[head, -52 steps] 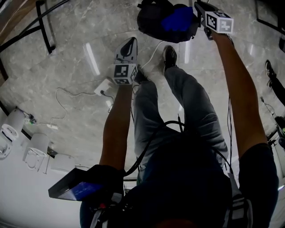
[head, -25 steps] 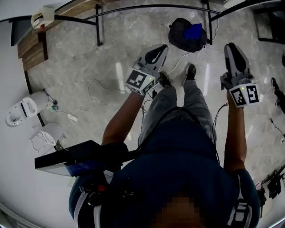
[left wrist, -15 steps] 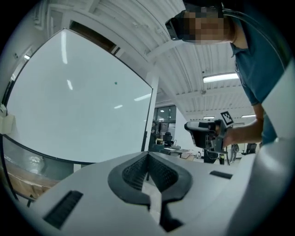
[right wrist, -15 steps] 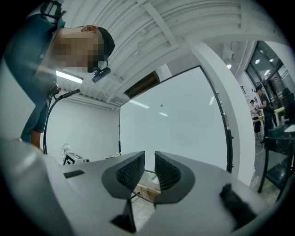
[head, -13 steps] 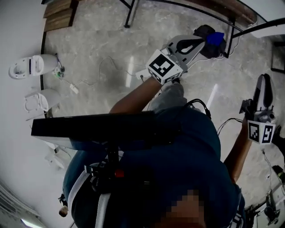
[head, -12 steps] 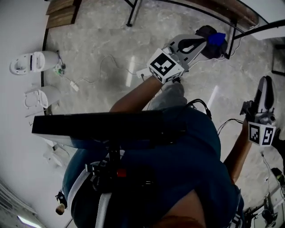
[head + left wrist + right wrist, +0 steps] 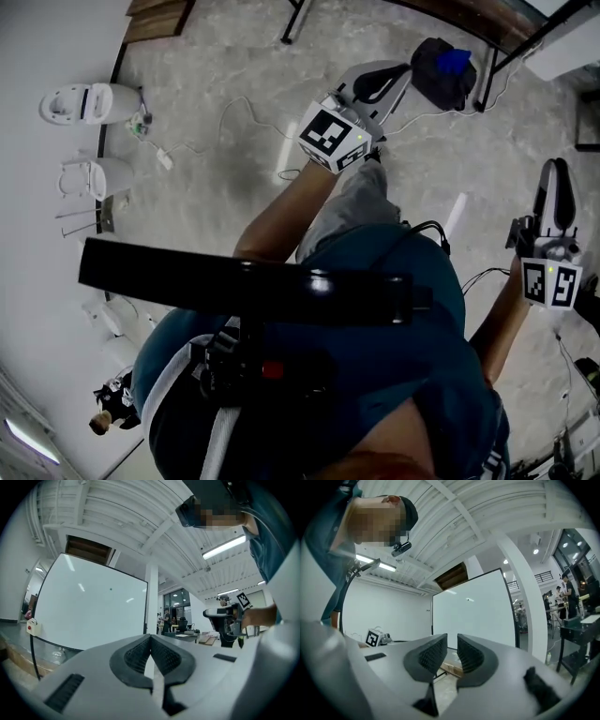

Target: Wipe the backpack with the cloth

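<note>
The left gripper [image 7: 401,69] was held level in front of the person. Its jaws were closed tip to tip with nothing between them. The right gripper [image 7: 555,165] was held level at the person's right side. Its jaws stood slightly apart, and the gap between the ribbed pads [image 7: 432,654] was empty. Neither gripper touched any object.

The backpack [image 7: 434,84] lay on the stone floor [image 7: 216,187], well apart from both grippers and just beside a black table leg [image 7: 495,58]. The blue cloth [image 7: 455,61] rested on top of the backpack. A white cable [image 7: 246,120] ran across the floor to the left of the left gripper.

Both gripper views faced a large whiteboard [image 7: 89,606]. The left gripper view also showed the right gripper at its right edge.
</note>
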